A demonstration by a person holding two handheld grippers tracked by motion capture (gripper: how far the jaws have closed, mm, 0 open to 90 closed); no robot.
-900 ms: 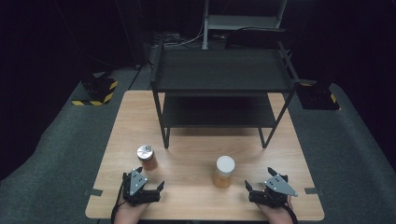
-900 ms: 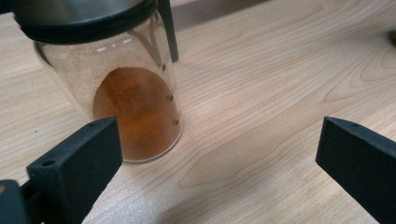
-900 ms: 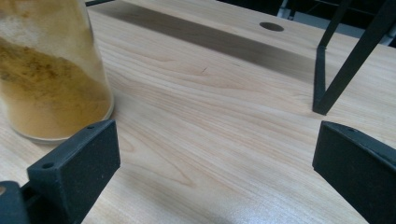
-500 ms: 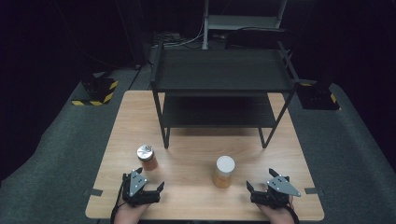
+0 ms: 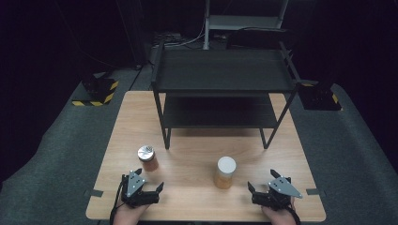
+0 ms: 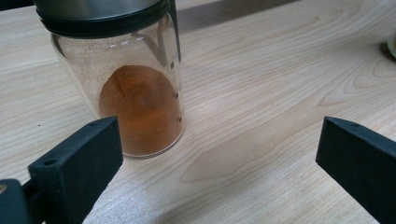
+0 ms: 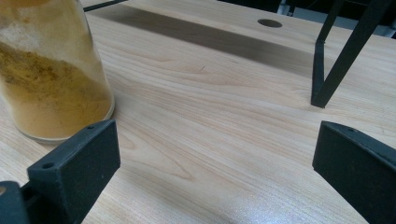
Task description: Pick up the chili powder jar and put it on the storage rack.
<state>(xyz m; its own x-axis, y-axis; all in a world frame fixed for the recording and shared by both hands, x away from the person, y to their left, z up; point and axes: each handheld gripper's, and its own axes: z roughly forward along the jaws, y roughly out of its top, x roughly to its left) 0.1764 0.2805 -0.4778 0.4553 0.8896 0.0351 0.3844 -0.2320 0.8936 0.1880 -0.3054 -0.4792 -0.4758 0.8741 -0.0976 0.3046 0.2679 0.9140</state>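
in the high view the scene reads the same as in the two earlier pictures: both hands sit at the near edge of the wooden table (image 5: 197, 150), and neither jar has shifted. the left gripper (image 5: 146, 186) rests at the near left with its jaws spread wide and nothing between them; the right gripper (image 5: 263, 186) rests at the near right, equally wide and empty. the metal-lidded jar (image 5: 148, 158) stands upright just beyond the left gripper, near but apart from it, and holds a reddish-brown powder. the white-lidded jar (image 5: 225, 172) stands upright nearer the middle, to the left of the right gripper and clearly apart from it, with a yellow-orange powder inside. farther back a black two-tier shelf rack (image 5: 223, 75) stands on the table. in the left gripper view the metal-lidded jar (image 6: 135, 93) rises just beyond the left jaw, off to the left of the gap and not between the jaws; its glass is dusted inside and the powder fills the lower part. in the right gripper view the white-lidded jar (image 7: 51, 70) stands at the far left, beyond the left jaw and outside the gap, its powder paler above and deeper yellow below; a leg of the rack (image 7: 327, 70) meets the table farther off to the right.
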